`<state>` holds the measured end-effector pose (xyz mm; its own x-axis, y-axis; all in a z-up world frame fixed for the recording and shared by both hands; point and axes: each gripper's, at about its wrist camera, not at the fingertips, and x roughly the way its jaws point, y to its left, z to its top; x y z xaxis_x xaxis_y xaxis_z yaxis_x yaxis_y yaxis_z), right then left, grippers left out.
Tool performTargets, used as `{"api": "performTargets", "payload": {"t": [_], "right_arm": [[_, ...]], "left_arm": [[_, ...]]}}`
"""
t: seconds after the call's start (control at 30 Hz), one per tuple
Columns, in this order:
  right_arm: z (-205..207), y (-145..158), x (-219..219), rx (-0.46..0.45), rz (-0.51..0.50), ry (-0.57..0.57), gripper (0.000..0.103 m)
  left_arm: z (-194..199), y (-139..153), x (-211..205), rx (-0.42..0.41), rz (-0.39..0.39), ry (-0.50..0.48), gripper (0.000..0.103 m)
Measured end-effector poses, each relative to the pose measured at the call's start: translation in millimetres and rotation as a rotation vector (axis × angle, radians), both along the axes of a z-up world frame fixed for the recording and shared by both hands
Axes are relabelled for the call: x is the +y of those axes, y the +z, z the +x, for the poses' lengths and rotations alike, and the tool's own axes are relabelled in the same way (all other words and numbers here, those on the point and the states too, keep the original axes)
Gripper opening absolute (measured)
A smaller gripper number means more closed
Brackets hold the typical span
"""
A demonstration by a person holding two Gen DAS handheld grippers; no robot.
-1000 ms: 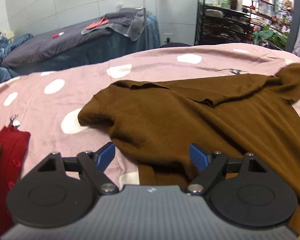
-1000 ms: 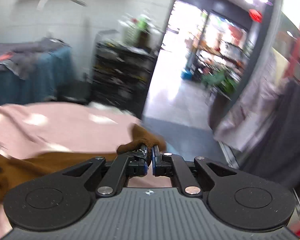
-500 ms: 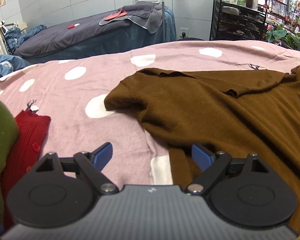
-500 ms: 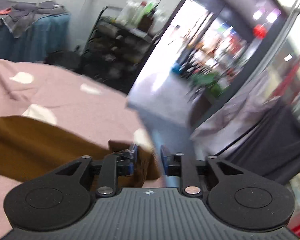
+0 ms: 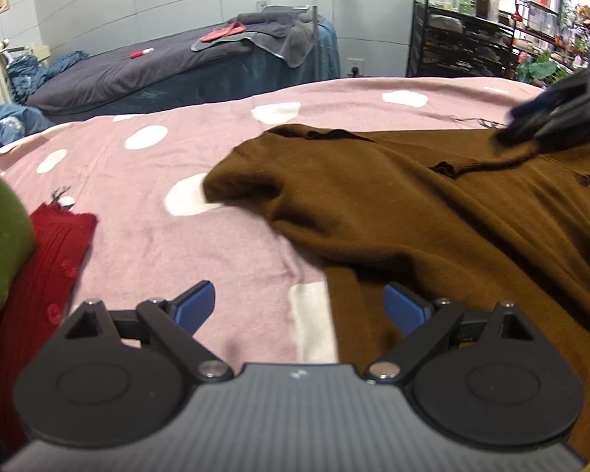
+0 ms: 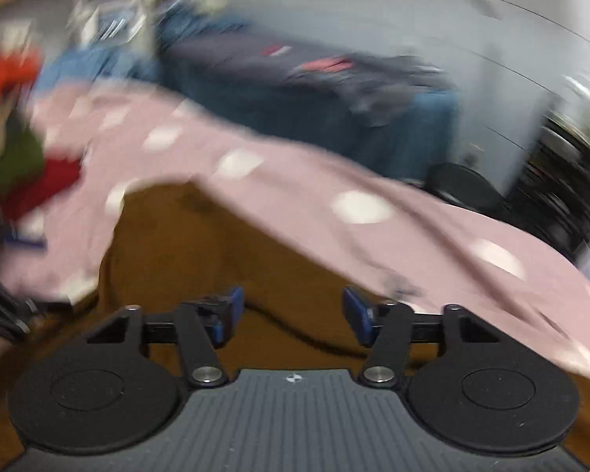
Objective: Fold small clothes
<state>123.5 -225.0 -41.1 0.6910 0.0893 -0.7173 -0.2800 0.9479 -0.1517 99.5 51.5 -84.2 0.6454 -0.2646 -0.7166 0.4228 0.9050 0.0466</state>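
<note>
A brown knit sweater lies spread on the pink spotted blanket, its sleeve bunched toward the left. My left gripper is open and empty, low over the sweater's near edge. My right gripper is open and empty above the sweater; it also shows blurred in the left wrist view, over the sweater's far right part. The right wrist view is motion-blurred.
A red ribbed garment and a green garment lie at the left of the blanket. Behind stand a grey-covered bed and a black shelf rack with bottles.
My right gripper let go of the sweater's sleeve end, opened wide and swung left over the sweater. My left gripper stayed open and the view shifted left slightly.
</note>
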Motion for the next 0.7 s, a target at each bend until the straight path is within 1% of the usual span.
{"api": "performTargets", "payload": {"t": [0.03,0.07,0.1,0.13,0.17,0.2,0.23,0.27,0.3,0.37,0.43,0.5,0.57,0.63,0.7], "right_arm": [[9,-13,12,0.018,-0.033,0.014,0.071],[17,-24,19,0.041,-0.054,0.032,0.067],[24,-32,25,0.053,-0.088,0.048,0.061],[27,-40,30,0.051,-0.146,0.052,0.058],[29,-45,32,0.045,-0.207,0.041,0.057],[30,-46,31,0.032,-0.247,0.040,0.054],[28,-45,27,0.018,-0.252,0.053,0.028],[27,-41,21,0.021,-0.223,0.060,0.009],[24,-35,12,0.016,-0.189,0.033,0.006],[15,-21,-8,-0.035,-0.118,-0.046,0.005],[1,-5,-37,-0.082,-0.091,-0.129,0.005],[-14,8,-73,-0.105,-0.056,-0.241,0.005],[-33,17,-115,-0.121,-0.028,-0.369,0.005],[-52,21,-150,-0.122,-0.027,-0.486,0.005],[-72,19,-178,-0.106,0.003,-0.550,0.005]], "left_arm": [[1,0,5,0.003,-0.009,0.011,0.094],[2,0,10,0.008,-0.021,0.023,0.094],[4,0,15,0.014,-0.033,0.035,0.094],[6,0,19,0.020,-0.041,0.045,0.094],[7,-1,23,0.025,-0.049,0.055,0.094],[9,-3,25,0.030,-0.055,0.065,0.094],[11,-4,26,0.035,-0.058,0.070,0.094],[13,-6,27,0.037,-0.059,0.074,0.094],[14,-7,26,0.038,-0.058,0.078,0.094],[18,-8,25,0.036,-0.061,0.091,0.094],[22,-8,23,0.038,-0.078,0.105,0.094],[27,-7,22,0.042,-0.101,0.118,0.094],[31,-6,20,0.045,-0.119,0.128,0.094],[35,-5,17,0.042,-0.128,0.134,0.094],[41,-4,13,0.035,-0.138,0.139,0.093]]}}
